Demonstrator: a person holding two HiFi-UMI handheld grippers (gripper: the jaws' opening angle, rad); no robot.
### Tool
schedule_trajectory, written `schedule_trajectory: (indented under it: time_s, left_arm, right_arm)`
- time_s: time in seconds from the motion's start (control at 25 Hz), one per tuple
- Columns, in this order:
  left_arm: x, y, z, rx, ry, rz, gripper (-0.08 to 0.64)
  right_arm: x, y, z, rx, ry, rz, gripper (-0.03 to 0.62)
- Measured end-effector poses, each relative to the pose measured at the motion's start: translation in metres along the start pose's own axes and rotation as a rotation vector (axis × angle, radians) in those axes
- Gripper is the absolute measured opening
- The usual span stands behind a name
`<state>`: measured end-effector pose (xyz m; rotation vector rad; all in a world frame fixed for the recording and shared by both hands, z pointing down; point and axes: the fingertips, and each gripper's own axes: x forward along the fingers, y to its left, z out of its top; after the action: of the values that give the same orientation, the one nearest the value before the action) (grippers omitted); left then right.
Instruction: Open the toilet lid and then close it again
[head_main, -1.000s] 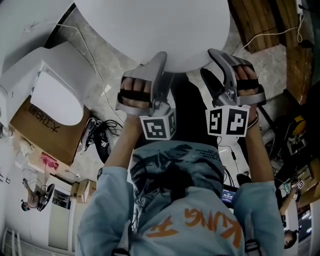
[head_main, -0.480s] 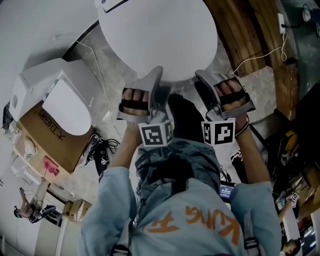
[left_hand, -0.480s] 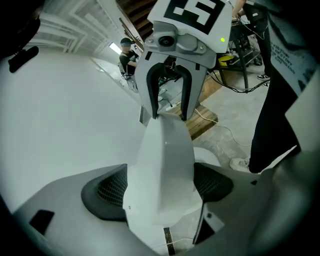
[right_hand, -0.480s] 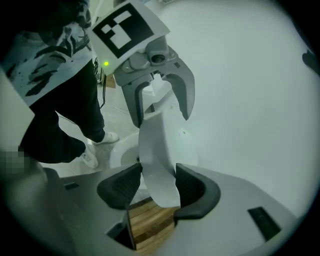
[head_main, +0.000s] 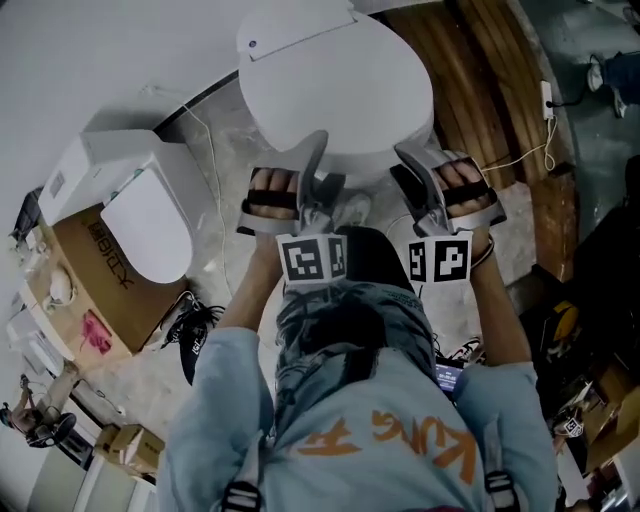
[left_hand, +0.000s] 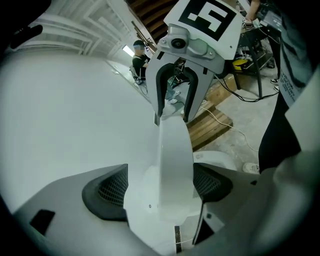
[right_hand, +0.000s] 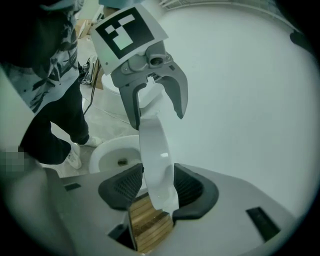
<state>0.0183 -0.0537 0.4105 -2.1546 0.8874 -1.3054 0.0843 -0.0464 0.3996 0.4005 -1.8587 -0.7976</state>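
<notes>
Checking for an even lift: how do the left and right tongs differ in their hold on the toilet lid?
The left tongs grip the rim of the toilet lid on the person's left, the right tongs on the right. The rim runs straight through the left tongs but slants across the right tongs, whose jaws are closing on it. Both have the rim between their pads.

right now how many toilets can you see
2: one toilet at top centre; a second toilet at left, by a box. Others may be hidden.
</notes>
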Motion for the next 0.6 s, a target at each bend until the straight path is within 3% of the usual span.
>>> schedule_trajectory:
  time_s: [0.12, 0.36, 0.6]
  left_arm:
    - [-0.005, 0.022, 0.000, 0.008, -0.002, 0.015, 0.402]
    - [-0.010, 0.072, -0.002, -0.054, -0.039, 0.091, 0.236]
    - [-0.005, 0.133, 0.000, -0.069, -0.049, 0.183, 0.213]
  right_arm:
    - [-0.002, -0.026, 0.008, -0.007, -0.003, -0.047, 0.204]
    - [0.001, -0.092, 0.023, -0.010, 0.014, -0.153, 0.192]
    - [0.008, -0.156, 0.032, -0.020, 0.051, -0.242, 0.175]
